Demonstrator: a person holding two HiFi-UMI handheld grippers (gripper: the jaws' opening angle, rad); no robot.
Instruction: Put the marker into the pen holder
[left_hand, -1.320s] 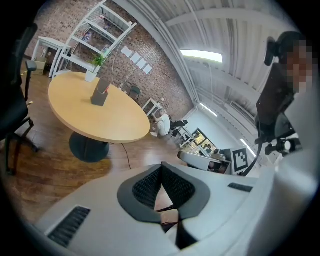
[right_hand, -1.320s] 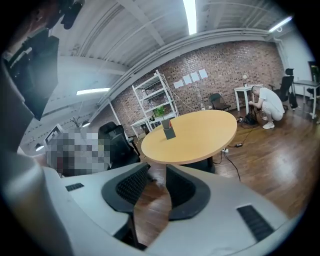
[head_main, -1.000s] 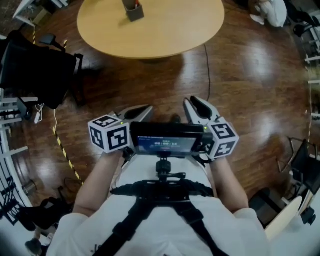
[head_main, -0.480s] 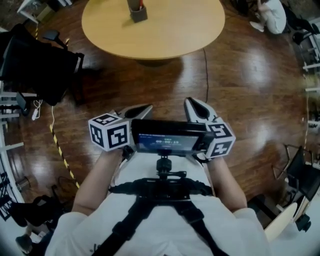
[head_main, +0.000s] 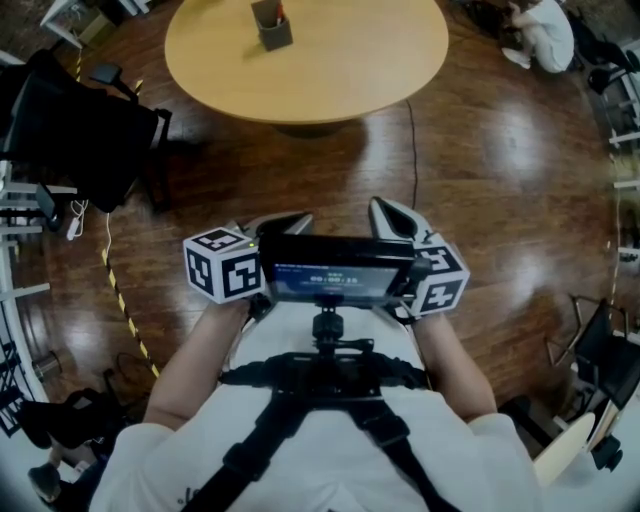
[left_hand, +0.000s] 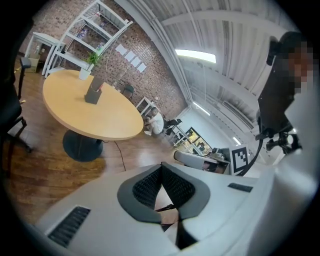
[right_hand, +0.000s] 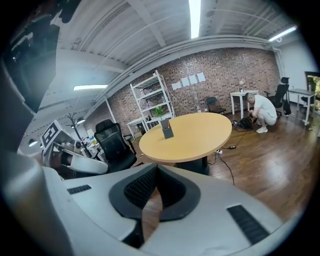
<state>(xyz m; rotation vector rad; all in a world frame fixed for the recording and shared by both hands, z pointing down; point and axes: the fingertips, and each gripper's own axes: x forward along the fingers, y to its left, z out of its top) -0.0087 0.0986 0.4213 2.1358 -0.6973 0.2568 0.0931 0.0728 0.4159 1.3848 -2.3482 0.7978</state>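
Note:
A grey pen holder (head_main: 272, 25) stands on the round wooden table (head_main: 330, 70), with something red sticking out of its top. It also shows in the left gripper view as pen holder (left_hand: 94, 93) and in the right gripper view as pen holder (right_hand: 166, 129). No loose marker shows. Both grippers hang close to the person's chest, over the floor and well short of the table. My left gripper (head_main: 290, 220) is shut, its tips (left_hand: 161, 168) touching with nothing held. My right gripper (head_main: 392, 214) has just been closing and is now shut on nothing, its pads (right_hand: 156, 169) meeting.
A black office chair (head_main: 85, 125) stands left of the table. A cable (head_main: 412, 140) runs across the wooden floor, and striped tape (head_main: 122, 295) lies at the left. A person (right_hand: 262, 111) crouches beyond the table. A screen (head_main: 335, 276) is mounted between the grippers.
The right gripper's two fingers, spread apart a second ago, have come together. The left gripper has stayed shut and both hands have kept their place.

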